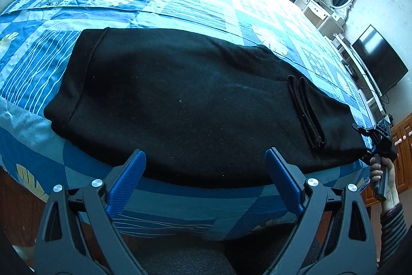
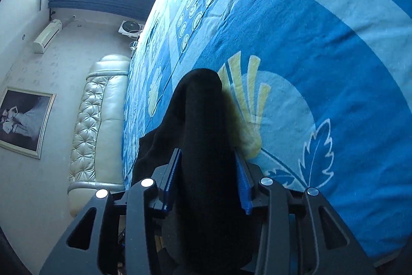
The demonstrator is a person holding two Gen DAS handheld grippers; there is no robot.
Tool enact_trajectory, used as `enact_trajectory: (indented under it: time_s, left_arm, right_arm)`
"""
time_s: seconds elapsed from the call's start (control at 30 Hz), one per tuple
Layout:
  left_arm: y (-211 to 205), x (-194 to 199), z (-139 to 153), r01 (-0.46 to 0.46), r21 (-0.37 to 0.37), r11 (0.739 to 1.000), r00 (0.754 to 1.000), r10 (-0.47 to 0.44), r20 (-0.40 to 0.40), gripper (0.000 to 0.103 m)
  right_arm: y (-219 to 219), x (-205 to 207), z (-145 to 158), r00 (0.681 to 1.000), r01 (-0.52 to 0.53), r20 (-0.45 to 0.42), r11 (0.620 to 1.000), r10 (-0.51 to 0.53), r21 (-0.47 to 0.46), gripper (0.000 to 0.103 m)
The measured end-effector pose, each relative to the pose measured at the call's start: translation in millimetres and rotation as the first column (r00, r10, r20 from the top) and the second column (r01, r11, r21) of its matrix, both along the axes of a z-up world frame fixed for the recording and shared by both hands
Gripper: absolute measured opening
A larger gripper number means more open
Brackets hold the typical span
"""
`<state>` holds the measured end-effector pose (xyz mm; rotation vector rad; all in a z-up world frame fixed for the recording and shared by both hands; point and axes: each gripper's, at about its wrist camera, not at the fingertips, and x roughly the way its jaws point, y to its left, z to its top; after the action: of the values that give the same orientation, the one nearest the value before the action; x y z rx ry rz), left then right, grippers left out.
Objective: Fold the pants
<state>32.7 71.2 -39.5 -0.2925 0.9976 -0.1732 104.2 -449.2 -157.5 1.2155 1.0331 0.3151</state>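
Note:
Black pants (image 1: 180, 105) lie flat across the blue patterned bed, waistband at the left, cuffs folded onto them at the right. My left gripper (image 1: 206, 166) is open and empty, just off the pants' near edge. My right gripper (image 1: 373, 143) is at the pants' right end in the left wrist view. In the right wrist view it (image 2: 206, 166) is shut on a thick fold of the black pants (image 2: 200, 120), which fills the space between the blue pads (image 2: 242, 187).
The bed cover (image 1: 180, 4) stretches far behind the pants. A white dresser with an oval mirror (image 1: 334, 4) and a TV (image 1: 378, 61) stand at the right wall. A padded headboard (image 2: 100, 120) is at the bed's far end.

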Motion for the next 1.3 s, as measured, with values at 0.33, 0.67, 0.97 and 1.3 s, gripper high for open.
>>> enact_trajectory:
  time_s: [0.33,0.67,0.97,1.3]
  left_arm:
    - [0.1,-1.5,-1.1,-0.001,0.009,1.0,1.0,0.001,-0.001,0.094]
    - [2.6,-1.0,-0.3,-0.001,0.026,1.0,1.0,0.001,0.012,0.094]
    - [16.7,0.9,1.8,-0.043,-0.011,0.999,0.999,0.043,0.016,0.094]
    - [35.0,-2.4,8.5,-0.067,-0.024,0.997,0.997,0.068,0.031,0.094]
  right_arm:
    - [6.9,-35.3,-17.4,1.0,0.029,0.006,0.998,-0.029,0.047,0.027]
    - [-2.6,-44.3,2.9,0.995,0.096,0.0,0.995,-0.096,-0.039,0.034]
    - [41.9,-28.4,77.4,0.981,0.098,0.178,0.986,-0.073,-0.136,0.039]
    - [159.0,11.5,36.5,0.98,-0.151,0.129,0.989,0.15,-0.006,0.041]
